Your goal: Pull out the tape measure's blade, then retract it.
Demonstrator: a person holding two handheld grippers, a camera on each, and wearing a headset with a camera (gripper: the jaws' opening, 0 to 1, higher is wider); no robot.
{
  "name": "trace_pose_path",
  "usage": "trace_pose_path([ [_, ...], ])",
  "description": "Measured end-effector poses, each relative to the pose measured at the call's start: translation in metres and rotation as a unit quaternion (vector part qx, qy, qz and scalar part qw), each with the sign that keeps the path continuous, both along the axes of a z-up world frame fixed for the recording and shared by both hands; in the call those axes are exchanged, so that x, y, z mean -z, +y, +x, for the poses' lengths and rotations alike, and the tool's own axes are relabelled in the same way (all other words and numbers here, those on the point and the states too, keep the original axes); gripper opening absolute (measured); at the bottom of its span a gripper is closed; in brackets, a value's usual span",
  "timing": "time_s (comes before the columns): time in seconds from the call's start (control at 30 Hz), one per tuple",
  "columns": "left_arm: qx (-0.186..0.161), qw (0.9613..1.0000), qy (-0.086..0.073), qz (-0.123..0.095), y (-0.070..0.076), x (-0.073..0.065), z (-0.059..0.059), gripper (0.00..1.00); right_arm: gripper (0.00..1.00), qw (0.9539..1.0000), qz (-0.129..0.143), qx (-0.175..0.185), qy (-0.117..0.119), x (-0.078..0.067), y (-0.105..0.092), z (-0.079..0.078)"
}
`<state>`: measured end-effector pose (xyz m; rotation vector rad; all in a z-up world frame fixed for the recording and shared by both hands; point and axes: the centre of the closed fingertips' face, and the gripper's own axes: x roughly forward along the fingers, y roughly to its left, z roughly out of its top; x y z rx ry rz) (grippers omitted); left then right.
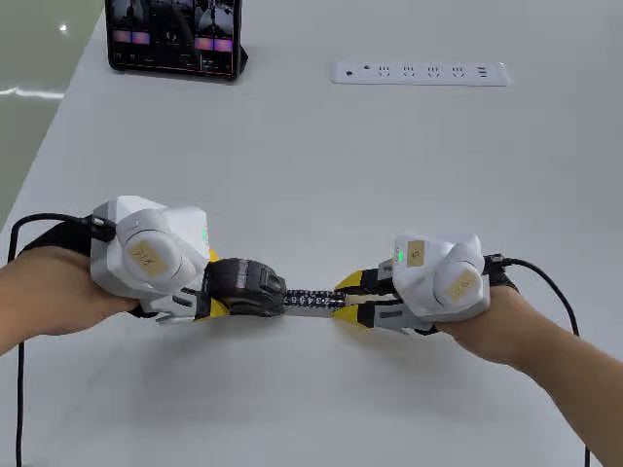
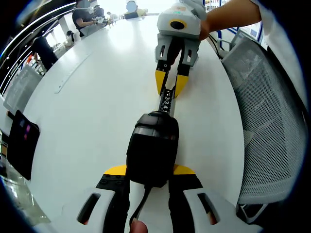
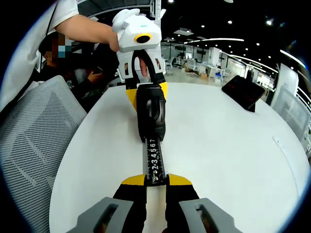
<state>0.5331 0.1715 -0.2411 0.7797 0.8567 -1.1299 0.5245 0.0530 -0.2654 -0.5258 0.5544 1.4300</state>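
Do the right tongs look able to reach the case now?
Probably yes: the right tongs grip the blade, and nothing else lies before the case, though the left tongs hold it.

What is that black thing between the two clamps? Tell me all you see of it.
A tape measure: chunky black case, plastic-looking, on the white table, clamped in the yellow-tipped left gripper. Its dark blade with white numerals is out a short way, its end pinched by the right gripper.

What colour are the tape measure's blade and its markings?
The blade is black with white numerals, clearest in the right gripper view.
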Motion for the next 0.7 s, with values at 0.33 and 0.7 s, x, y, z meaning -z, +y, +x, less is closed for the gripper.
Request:
trace_pose_path([
  [0.33, -0.002, 1.0000, -0.001, 0.001, 0.000, 0.000, 0.000, 0.25, 0.10, 1.0000, -0.003, 0.005, -0.001, -0.001, -0.010, 0.002],
  [0.7, -0.002, 1.0000, -0.001, 0.001, 0.000, 0.000, 0.001, 0.25, 0.10, 0.9999, -0.011, 0.008, -0.002, -0.001, -0.024, 0.003],
])
